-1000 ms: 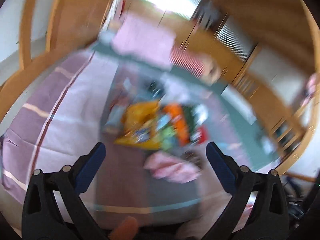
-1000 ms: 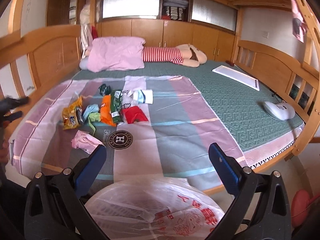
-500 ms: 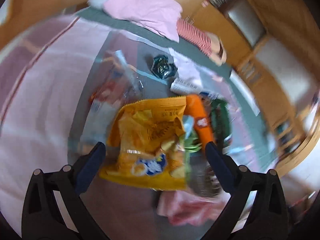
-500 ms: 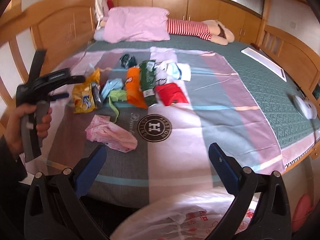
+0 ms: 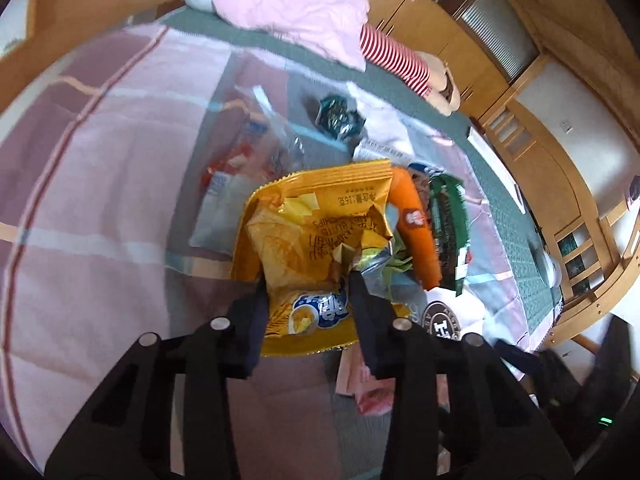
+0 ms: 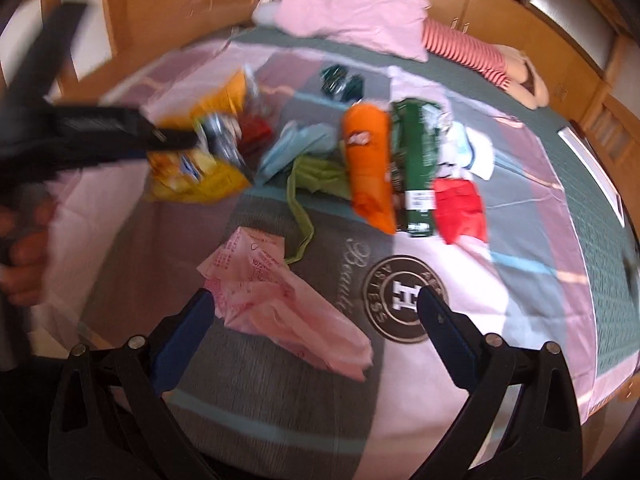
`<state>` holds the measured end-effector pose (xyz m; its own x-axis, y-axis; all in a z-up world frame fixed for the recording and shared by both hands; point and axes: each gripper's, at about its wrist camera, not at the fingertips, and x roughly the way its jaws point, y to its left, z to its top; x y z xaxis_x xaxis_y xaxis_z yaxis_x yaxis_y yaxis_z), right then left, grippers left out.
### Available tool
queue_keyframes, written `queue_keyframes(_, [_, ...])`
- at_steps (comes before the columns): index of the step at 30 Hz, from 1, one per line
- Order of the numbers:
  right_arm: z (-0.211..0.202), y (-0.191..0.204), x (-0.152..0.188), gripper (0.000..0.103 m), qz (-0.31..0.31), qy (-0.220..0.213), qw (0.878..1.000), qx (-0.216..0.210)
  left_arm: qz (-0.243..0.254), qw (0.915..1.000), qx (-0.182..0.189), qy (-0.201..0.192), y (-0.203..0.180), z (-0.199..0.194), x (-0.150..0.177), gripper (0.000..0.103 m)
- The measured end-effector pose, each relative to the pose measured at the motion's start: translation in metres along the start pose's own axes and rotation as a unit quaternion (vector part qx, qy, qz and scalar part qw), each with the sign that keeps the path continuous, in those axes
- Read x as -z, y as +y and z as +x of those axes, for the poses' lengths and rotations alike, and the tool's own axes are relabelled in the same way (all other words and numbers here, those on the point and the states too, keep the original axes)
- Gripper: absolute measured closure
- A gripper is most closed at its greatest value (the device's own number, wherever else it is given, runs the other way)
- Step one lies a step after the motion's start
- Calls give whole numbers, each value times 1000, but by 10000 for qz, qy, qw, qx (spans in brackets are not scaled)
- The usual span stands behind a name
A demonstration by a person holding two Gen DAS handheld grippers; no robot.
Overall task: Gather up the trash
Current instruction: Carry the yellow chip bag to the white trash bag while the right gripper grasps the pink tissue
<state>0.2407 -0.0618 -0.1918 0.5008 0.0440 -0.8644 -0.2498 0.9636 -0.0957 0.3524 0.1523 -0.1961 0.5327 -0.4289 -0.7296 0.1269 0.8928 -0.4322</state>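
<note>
The left gripper (image 5: 306, 292), jaws just closed in, pinches the yellow chip bag (image 5: 308, 240) amid the litter on the bed (image 5: 100, 184). The right gripper (image 6: 316, 312), jaws wide and narrowing, hangs over the pink plastic bag (image 6: 280, 312), with bare sheet nearer the bed's edge.

Yellow chip bag (image 5: 316, 248) with a blue-and-white logo; orange wrapper (image 6: 368, 160); dark green packet (image 6: 416, 160); red wrapper (image 6: 460, 208); pale pink plastic bag (image 6: 280, 304) with red print; light green strip (image 6: 304, 216); pink pillow (image 6: 356, 8); red-and-white striped plush (image 6: 464, 48); grey, pink and mauve blocked sheet (image 6: 280, 392) with teal lines
</note>
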Motion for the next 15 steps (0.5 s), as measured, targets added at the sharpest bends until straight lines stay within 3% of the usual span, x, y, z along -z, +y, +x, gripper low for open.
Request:
queue_keyframes(4, [14, 9, 8, 56, 5, 215, 9992, -341, 57, 9986, 247, -460, -5, -40, 3, 68])
queue_keyframes(7, [0, 4, 13, 74, 254, 49, 9983, -520, 120, 9961, 422, -763, -9, -64, 6, 69])
queue_keyframes(11, [-36, -17, 17, 77, 706, -400, 9940, -727, 293, 9928, 597, -998, -18, -85, 13, 69])
queue_keyframes(15, [-64, -27, 19, 77, 768, -637, 9935, -550, 430, 9916, 717, -986, -29, -87, 20, 69])
